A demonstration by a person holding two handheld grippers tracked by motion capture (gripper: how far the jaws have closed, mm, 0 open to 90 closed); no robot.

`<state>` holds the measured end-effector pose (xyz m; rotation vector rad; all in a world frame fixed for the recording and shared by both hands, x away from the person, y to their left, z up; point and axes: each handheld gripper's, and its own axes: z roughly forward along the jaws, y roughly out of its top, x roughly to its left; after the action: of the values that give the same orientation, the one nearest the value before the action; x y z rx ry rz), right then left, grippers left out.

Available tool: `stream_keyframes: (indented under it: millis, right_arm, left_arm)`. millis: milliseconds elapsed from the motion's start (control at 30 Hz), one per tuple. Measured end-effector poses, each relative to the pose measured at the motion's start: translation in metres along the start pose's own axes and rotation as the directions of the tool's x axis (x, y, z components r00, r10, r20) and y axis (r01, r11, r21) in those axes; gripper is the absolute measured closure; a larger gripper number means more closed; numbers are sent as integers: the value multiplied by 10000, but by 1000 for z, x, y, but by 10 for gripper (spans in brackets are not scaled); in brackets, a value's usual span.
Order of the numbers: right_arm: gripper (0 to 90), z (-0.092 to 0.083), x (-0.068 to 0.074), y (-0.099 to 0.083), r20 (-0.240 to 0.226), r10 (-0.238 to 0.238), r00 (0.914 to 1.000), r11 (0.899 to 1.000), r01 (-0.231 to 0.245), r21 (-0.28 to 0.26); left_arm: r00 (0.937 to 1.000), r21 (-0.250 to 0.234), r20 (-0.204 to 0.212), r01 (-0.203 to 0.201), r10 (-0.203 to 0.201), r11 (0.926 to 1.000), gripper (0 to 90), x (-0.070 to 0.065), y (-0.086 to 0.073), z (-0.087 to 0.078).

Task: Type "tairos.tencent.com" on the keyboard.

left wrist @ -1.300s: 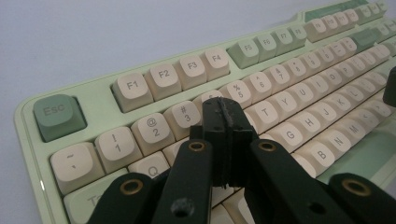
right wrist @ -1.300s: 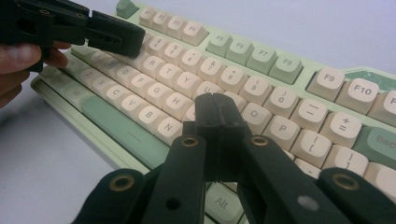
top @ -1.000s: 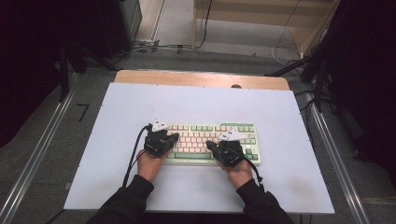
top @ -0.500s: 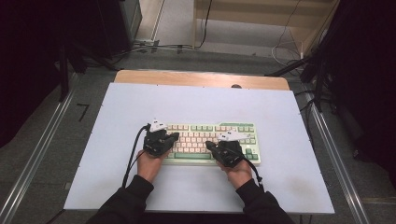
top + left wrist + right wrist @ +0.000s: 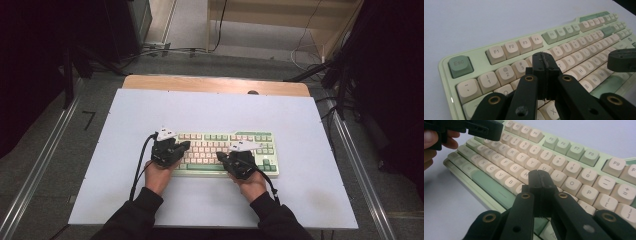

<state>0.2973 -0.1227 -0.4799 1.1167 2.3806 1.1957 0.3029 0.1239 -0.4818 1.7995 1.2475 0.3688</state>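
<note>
A pale green keyboard [image 5: 220, 150] with cream and green keys lies on the white table top, near the front middle. My left gripper [image 5: 186, 145] hovers over the keyboard's left end, jaws pressed together with nothing between them; in the left gripper view its tips [image 5: 545, 60] sit above the number and letter rows of the keyboard [image 5: 506, 50]. My right gripper [image 5: 220, 156] is over the keyboard's right half, also shut and empty. In the right gripper view its tips [image 5: 539, 178] hang above the middle letter keys [image 5: 524, 157], with the left gripper [image 5: 499, 132] at the upper left.
The white table top [image 5: 215, 110] has a wooden strip [image 5: 215, 85] along its far edge. Metal rails [image 5: 40, 165] run down both sides of the table. Cables [image 5: 300, 55] lie on the floor beyond. Each gripper trails a black cable [image 5: 137, 172] toward the person.
</note>
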Motion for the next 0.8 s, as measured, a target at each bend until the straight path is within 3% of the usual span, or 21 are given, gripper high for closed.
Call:
stream_keyframes:
  millis: [800]
  right_arm:
    - [874, 11, 9, 1, -215, -247, 9995, 9995, 252, 200]
  left_arm:
    - [10000, -50, 16, 52, -52, 10000, 900, 2, 0, -2]
